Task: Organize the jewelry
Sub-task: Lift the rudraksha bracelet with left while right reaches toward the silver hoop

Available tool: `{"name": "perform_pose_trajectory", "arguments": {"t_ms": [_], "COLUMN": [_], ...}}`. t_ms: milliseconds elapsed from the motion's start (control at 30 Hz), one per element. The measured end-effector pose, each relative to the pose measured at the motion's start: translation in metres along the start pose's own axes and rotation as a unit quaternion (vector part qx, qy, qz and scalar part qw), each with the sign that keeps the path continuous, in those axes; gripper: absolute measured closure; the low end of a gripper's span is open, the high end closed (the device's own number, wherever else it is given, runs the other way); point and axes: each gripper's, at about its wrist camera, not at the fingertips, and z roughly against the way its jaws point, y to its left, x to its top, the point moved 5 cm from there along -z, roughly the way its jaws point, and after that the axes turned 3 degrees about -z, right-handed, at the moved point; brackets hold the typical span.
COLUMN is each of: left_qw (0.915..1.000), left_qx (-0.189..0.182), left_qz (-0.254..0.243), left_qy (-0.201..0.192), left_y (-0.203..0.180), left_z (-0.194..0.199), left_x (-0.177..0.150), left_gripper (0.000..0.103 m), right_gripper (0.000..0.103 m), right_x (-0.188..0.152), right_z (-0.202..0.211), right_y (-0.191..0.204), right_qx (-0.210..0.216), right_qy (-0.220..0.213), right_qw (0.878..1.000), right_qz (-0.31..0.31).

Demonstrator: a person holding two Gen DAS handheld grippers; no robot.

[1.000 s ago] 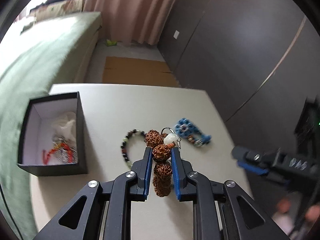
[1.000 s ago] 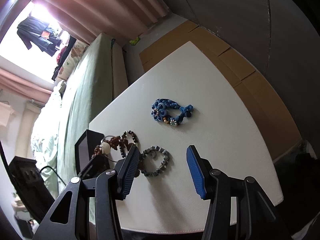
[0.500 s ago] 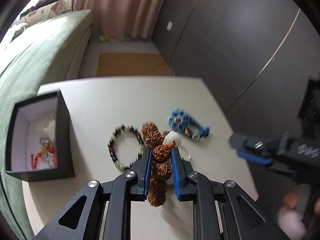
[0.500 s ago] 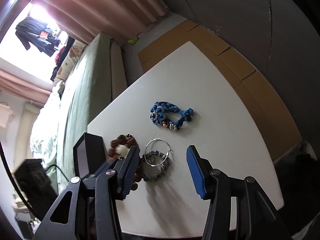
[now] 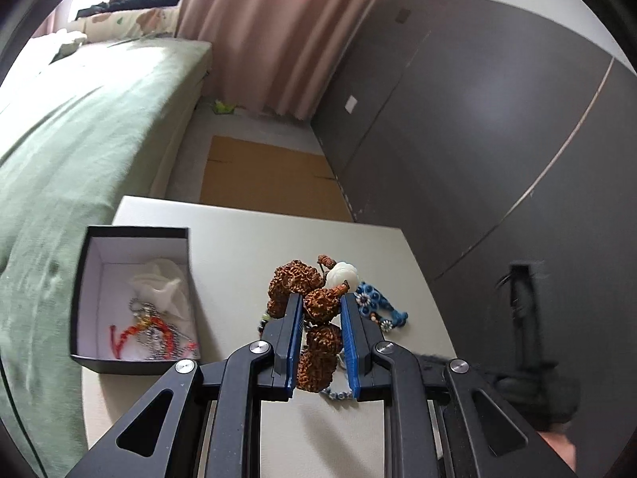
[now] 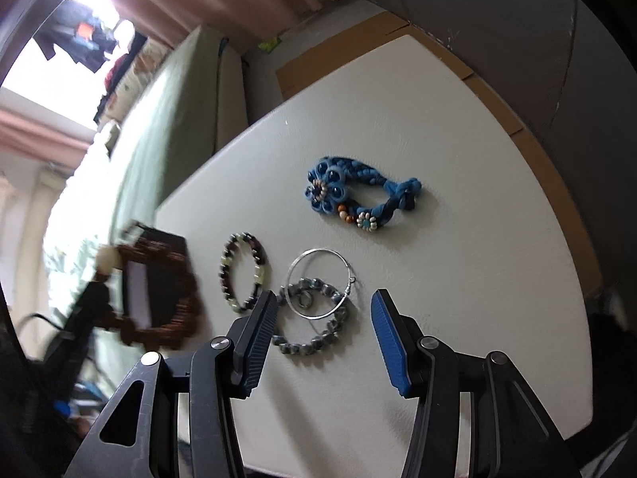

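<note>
Left wrist view: left gripper (image 5: 319, 310) clenched on a brown seed-bead bracelet (image 5: 314, 306) with a white bead (image 5: 341, 273), lifted above the white table (image 5: 239, 247). Black box (image 5: 135, 294) sits just left of it, holding a red string piece (image 5: 155, 330) and a white item (image 5: 159, 283). Right wrist view: right gripper (image 6: 322, 334) spread wide, grasping nothing, over a grey bead bracelet (image 6: 314, 326) and a thin silver hoop (image 6: 322, 283) that overlap. Green-and-dark bead bracelet (image 6: 245, 273) lies just left of those; blue woven bracelet (image 6: 358, 199) lies farther back.
</note>
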Motion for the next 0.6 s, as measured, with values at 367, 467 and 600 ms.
{"name": "perform_pose_trajectory", "arguments": {"t_ms": [367,467,600], "left_qw": [0.9992,0.9991,0.9988], "left_qx": [0.003,0.004,0.004], "left_qz": [0.033,0.035,0.041], "left_qy": [-0.022,-0.025,-0.028], "left_y": [0.035,0.040,0.048], "left_z": [0.027,0.031,0.036], "left_x": [0.010,0.011,0.012], "left_gripper": [0.084,0.084,0.084], "right_gripper": [0.048,0.040,0.039], "right_x": [-0.007,-0.008,-0.004], "right_z": [-0.029,-0.031,-0.034], "right_y": [0.029,0.033,0.034], "right_qx": [-0.063,-0.078,-0.103], "right_qy": [0.022,0.020,0.013], "right_qw": [0.993,0.989,0.985], "right_qz": [0.101,0.123,0.140]}}
